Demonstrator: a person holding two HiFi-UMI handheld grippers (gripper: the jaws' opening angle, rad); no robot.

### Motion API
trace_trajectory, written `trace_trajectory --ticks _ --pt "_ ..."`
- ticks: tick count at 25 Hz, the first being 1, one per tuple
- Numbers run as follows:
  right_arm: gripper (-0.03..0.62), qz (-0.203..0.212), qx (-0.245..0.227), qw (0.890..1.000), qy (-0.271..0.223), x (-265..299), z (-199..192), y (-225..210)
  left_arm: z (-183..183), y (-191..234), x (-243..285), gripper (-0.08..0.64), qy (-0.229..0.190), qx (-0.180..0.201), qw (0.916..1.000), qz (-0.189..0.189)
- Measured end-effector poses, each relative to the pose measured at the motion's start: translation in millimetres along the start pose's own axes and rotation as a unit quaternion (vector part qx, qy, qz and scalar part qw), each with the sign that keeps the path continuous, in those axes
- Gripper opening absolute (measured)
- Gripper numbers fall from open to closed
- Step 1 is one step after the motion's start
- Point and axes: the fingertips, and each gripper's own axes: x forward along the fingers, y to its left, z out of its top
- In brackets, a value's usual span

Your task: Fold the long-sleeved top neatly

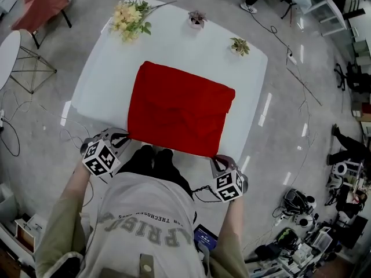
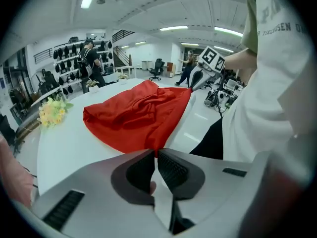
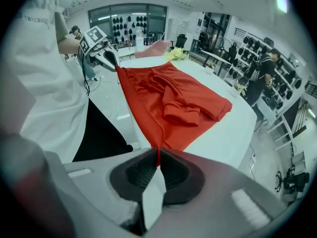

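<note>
A red long-sleeved top [image 1: 179, 108] lies partly folded on the white table [image 1: 104, 80], its near edge hanging over the table's front. My left gripper [image 1: 126, 139] is shut on the top's near left corner [image 2: 157, 145]; the red cloth runs straight into the closed jaws. My right gripper [image 1: 215, 160] is shut on the near right corner [image 3: 158, 150]. The hem stretches taut between both grippers along the front edge. In the right gripper view the sleeves lie folded in on top of the top [image 3: 178, 100].
Yellow flowers [image 1: 128, 17] and two small potted plants [image 1: 196, 18] [image 1: 239, 46] stand along the table's far edge. A person's torso in a white shirt [image 1: 139, 225] is right at the front edge. Chairs, cables and equipment surround the table on the floor.
</note>
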Motion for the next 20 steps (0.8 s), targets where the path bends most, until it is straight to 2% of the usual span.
trace_trajectory --ticks 3,8,13,20 --pt "0.023 0.007 0.033 0.999 -0.026 -19 18 -11 6 8 -11 0.029 -0.006 -0.010 0.9998 -0.016" --pt "0.023 0.018 0.061 0.997 -0.050 -39 44 -45 38 42 -26 0.029 -0.032 -0.031 0.9989 -0.014" --pt "0.021 0.032 0.091 0.993 -0.074 -39 70 -87 65 83 -22 0.029 -0.034 -0.050 0.9981 0.009" --pt "0.021 0.053 0.109 0.989 -0.083 -24 100 -146 94 138 -5 0.029 -0.012 -0.077 0.9959 0.045"
